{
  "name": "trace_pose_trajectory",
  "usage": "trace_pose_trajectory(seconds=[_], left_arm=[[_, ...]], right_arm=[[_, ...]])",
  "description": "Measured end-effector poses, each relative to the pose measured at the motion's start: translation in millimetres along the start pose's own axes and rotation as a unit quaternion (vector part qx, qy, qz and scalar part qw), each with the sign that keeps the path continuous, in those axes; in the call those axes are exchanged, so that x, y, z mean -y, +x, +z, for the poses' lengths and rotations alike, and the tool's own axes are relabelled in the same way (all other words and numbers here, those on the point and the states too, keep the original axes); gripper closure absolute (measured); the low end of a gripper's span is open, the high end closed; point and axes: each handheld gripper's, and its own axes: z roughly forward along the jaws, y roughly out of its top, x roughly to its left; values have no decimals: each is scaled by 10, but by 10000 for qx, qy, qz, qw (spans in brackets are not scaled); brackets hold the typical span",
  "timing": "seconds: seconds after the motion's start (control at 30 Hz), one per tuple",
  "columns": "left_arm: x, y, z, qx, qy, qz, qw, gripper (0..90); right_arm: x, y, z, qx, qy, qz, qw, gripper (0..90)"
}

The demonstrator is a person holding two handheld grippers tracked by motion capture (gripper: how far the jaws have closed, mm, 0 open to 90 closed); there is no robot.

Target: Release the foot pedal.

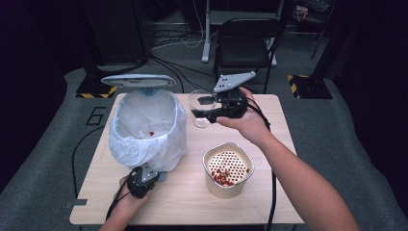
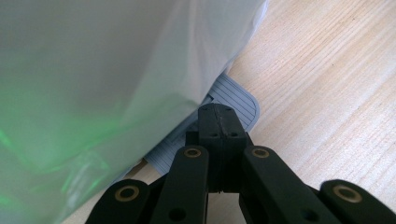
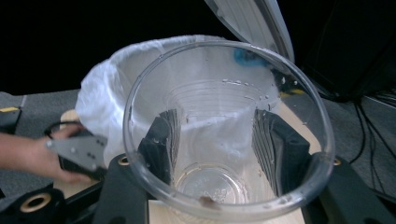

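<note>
The right hand-held gripper (image 1: 204,107) grips a clear cup (image 1: 199,109) up over the counter (image 1: 269,192), beside the bin (image 1: 144,127). The left hand-held gripper (image 2: 218,122) is closed, pressing on the bin's pedal (image 2: 236,95)

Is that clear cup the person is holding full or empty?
Empty, nearly: the clear cup shows its bare bottom, with water droplets on the wall and one small dark speck near the rim, gripped by the right gripper.

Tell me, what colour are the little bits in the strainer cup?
Red. The bits show best in the high view, inside the cream strainer cup.
</note>
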Motion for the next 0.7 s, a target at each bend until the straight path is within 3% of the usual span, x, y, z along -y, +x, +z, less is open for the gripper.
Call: trace_pose_trajectory(seconds=[0.13,0.17,0.2,0.4,0.7], left_arm=[[4,-10,1,9,6,-97,10000,900],[2,-2,-3,-7,14,-21,10000,900],[4,-12,-4,47,23,-120,9999,900],[6,-16,-3,31,22,-134,9999,900],[10,-26,11,-40,-33,-196,9998,900]], right_arm=[[-164,30,220,-169,-77,79,9998,505],[-186,43,267,-182,-88,45,9998,505],[-206,60,316,-223,-59,28,9997,504],[-294,139,621,-423,46,-10,9991,501],[-356,222,973,-535,181,-60,9984,496]])
